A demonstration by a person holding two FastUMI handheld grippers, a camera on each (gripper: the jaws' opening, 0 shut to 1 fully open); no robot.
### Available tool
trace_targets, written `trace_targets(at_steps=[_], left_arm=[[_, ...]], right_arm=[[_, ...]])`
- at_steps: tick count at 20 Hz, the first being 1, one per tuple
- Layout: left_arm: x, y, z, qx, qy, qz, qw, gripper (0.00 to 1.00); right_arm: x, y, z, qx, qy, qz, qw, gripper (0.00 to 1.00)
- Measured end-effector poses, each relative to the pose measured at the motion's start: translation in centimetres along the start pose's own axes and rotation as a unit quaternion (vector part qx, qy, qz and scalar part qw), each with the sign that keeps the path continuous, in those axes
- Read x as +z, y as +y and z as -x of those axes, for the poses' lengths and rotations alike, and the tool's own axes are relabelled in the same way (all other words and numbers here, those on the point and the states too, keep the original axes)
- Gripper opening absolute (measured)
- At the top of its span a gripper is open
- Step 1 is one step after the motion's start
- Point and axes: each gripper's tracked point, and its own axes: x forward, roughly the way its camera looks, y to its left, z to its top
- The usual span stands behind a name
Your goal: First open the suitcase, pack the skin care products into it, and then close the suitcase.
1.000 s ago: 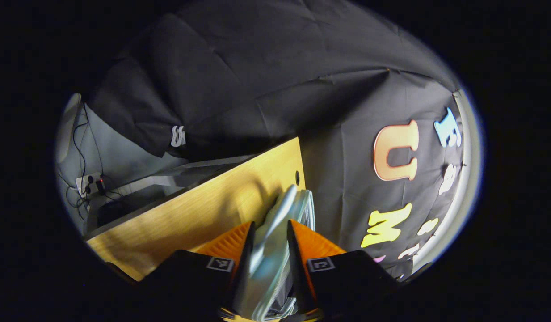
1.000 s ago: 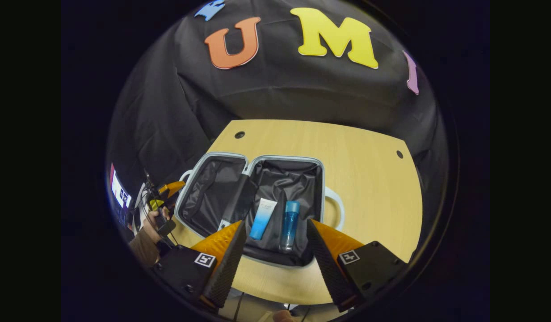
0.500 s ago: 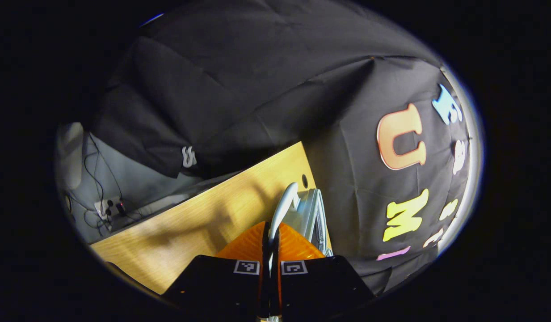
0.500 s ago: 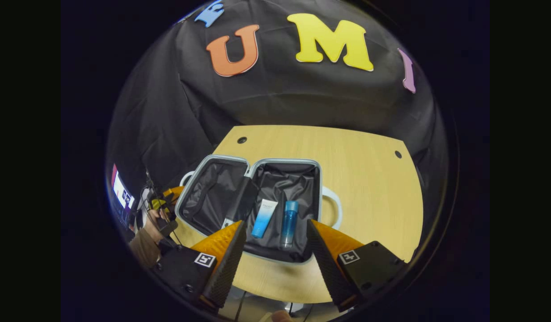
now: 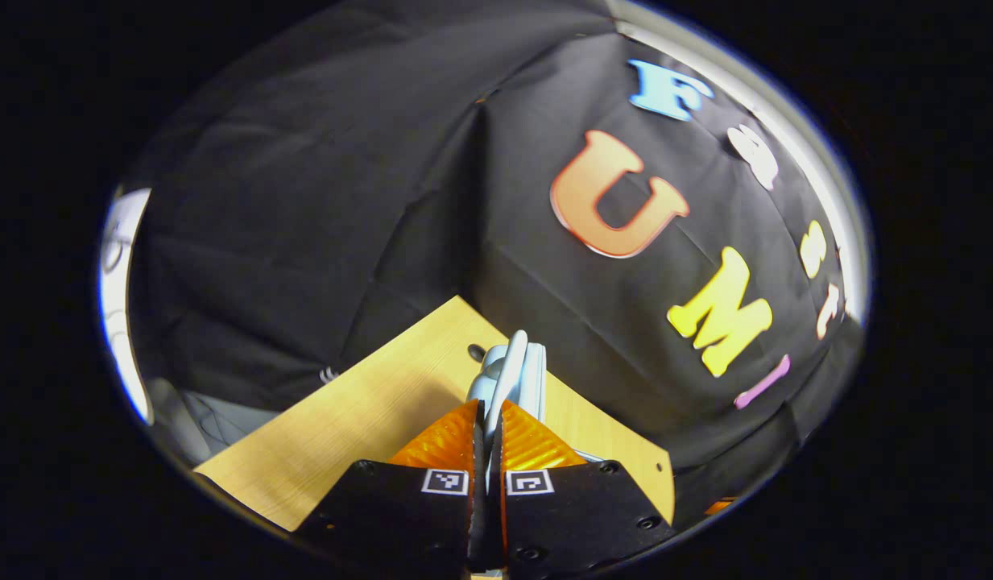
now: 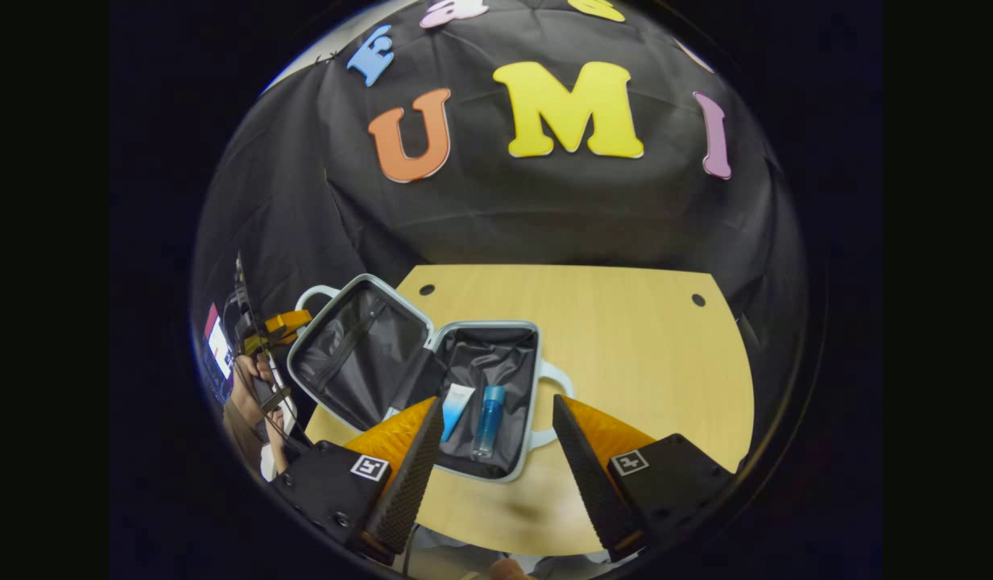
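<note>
left gripper (image 5: 486,439) fingers clamped on suitcase lid handle (image 5: 508,370) | lid (image 6: 355,350) tilted half up | right gripper (image 6: 496,451) fingers apart above counter (image 6: 625,346) | tube (image 6: 457,400), blue bottle (image 6: 488,408) inside suitcase (image 6: 496,379)

Left claw (image 5: 488,427): orange fingers (image 5: 444,439) pressed together on the pale blue handle (image 5: 508,379) of the suitcase lid (image 5: 535,377). Lid stands edge-on, rising past the fingertips. Wooden worktop (image 5: 359,419) beneath, with a small round hole (image 5: 475,352) beside the lid.
</note>
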Motion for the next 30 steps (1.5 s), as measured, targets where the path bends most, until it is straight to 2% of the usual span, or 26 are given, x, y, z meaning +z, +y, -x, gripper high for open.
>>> trace_targets(at_steps=[4,6,9,10,13,15,16,18,19,20,22,23,26,30], left_arm=[[-0.5,-6.5,2.0,0.032,-0.034,-0.104,0.993,0.03],[-1.3,-9.9,3.1,0.032,-0.051,-0.153,0.986,0.03],[-4.7,-15.4,3.8,0.032,-0.068,-0.25,0.965,0.03],[-6.2,-17.0,3.8,0.03,-0.07,-0.274,0.959,0.03],[-10.7,-22.3,2.6,0.006,-0.069,-0.294,0.953,0.03],[-13.7,-24.6,2.2,0.004,-0.058,-0.311,0.949,0.03],[-14.8,-25.2,2.1,0.007,-0.059,-0.319,0.946,0.03],[-16.8,-26.2,1.8,0.008,-0.049,-0.331,0.942,0.03],[-18.1,-26.6,1.5,0.009,-0.046,-0.337,0.94,0.03],[-19.3,-27.1,1.2,0.011,-0.046,-0.351,0.935,0.03],[-21.7,-27.8,0.4,0.012,-0.046,-0.385,0.922,0.03],[-23.3,-28.0,-0.1,0.011,-0.043,-0.405,0.913,0.03],[-27.8,-28.1,-1.7,0.004,-0.017,-0.435,0.9,0.03],[-31.3,-27.3,-2.4,0.012,-0.002,-0.459,0.889,0.03]], right_arm=[[0.7,-5.4,2.8,-0.014,-0.031,0.029,0.999,0.81],[0.2,-7.4,3.7,-0.011,-0.034,0.038,0.999,0.81],[-0.7,-11.0,4.8,-0.015,-0.036,0.049,0.998,0.79],[-0.9,-11.9,5.1,-0.015,-0.035,0.051,0.998,0.81],[-1.6,-14.6,6.1,-0.018,-0.034,0.051,0.998,0.78],[-2.0,-16.2,6.5,-0.02,-0.034,0.049,0.998,0.79],[-2.3,-17.1,6.8,-0.022,-0.034,0.049,0.998,0.81],[-3.0,-18.3,7.3,-0.025,-0.031,0.048,0.998,0.78],[-3.3,-19.0,7.4,-0.027,-0.031,0.048,0.998,0.81],[-3.6,-19.5,7.5,-0.028,-0.03,0.047,0.998,0.78],[-4.3,-20.6,7.7,-0.035,-0.029,0.047,0.998,0.78],[-4.6,-21.1,7.8,-0.039,-0.029,0.048,0.998,0.81],[-5.2,-22.9,8.2,-0.057,-0.035,0.05,0.997,0.81],[-6.3,-25.0,9.0,-0.077,-0.034,0.038,0.996,0.79]])
